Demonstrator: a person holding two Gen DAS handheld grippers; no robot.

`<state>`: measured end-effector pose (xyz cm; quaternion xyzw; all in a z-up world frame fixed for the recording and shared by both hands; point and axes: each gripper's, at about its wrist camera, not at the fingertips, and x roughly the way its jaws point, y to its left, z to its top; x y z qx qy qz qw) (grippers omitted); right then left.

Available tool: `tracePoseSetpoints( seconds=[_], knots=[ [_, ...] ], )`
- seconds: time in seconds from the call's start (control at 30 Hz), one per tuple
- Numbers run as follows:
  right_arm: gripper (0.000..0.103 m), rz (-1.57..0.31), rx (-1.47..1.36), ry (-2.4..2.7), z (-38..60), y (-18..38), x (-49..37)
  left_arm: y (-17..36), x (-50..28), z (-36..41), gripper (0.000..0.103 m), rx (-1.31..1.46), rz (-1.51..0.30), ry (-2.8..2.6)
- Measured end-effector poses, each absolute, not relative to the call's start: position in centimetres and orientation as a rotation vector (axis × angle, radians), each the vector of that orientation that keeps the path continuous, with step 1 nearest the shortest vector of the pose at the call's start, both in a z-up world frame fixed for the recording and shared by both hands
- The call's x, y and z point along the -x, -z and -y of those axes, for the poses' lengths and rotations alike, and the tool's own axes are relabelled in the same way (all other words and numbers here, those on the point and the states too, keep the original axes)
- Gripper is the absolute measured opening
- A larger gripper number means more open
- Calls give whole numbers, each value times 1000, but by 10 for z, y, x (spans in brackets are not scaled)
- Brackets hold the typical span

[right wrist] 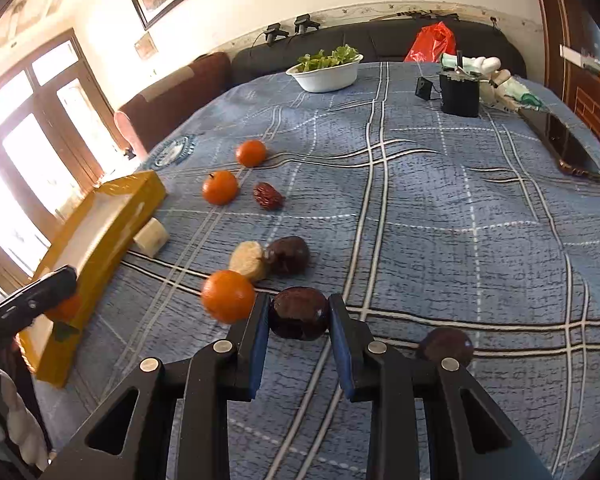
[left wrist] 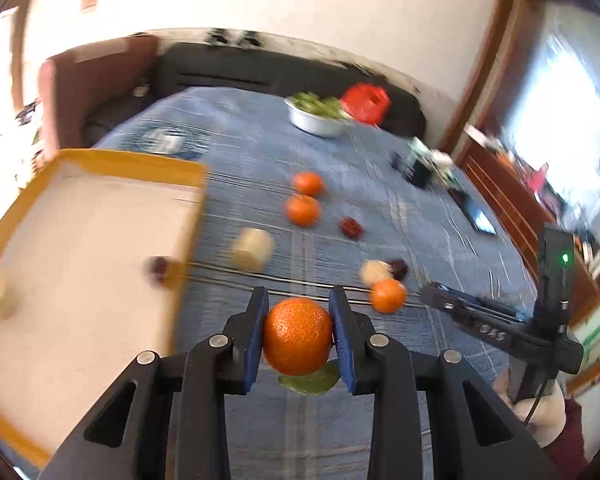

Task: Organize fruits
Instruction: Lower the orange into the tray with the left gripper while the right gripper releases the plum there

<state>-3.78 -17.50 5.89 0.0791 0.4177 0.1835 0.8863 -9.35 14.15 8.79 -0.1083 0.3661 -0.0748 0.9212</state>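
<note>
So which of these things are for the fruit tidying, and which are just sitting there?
For the job:
- orange in the left gripper
- dark round fruit in the right gripper
- loose oranges on the cloth
- wrinkled red fruit
- yellow tray

Just lying about:
- white bowl of greens
- red plastic bag
- black container

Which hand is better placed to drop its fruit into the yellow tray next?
Left. Its tool grips an orange beside the yellow tray. The right tool, clamped on a dark fruit, sits farther from the tray, with another orange between.
</note>
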Motion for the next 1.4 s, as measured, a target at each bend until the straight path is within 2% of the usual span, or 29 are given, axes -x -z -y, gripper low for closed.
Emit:
tracePoseSetpoints(
  seconds=[0.2,0.4,0.67,0.87,0.93,1.0,1.1,1.17,1.23,1.4],
  knots=[
    [32,-861,-284,-536,143,-95,53,-95,112,-220,30,312,-751,-31],
    [32,-902,-217,-712,50,-117,60,-75,124,-277,31,370,-772,-191],
    [33,-948,34,-805,-74,-97,78,-53,135,-315,31,353,-812,-307],
    [33,-947,219,-787,-123,-72,96,-58,146,-323,31,323,-784,-354],
    [33,-942,242,-784,-125,-66,98,-63,150,-325,35,317,-771,-363],
    [33,-935,255,-780,-130,-62,98,-69,153,-325,45,309,-756,-375],
    [33,-916,275,-772,-135,-61,102,-76,156,-322,51,298,-740,-387],
    [41,-910,272,-777,-136,-61,105,-79,158,-321,55,291,-735,-389],
    [63,-892,253,-779,-131,-66,108,-81,157,-316,56,285,-735,-391],
    [66,-846,193,-765,-107,-85,112,-88,157,-302,57,260,-734,-384]
  ],
)
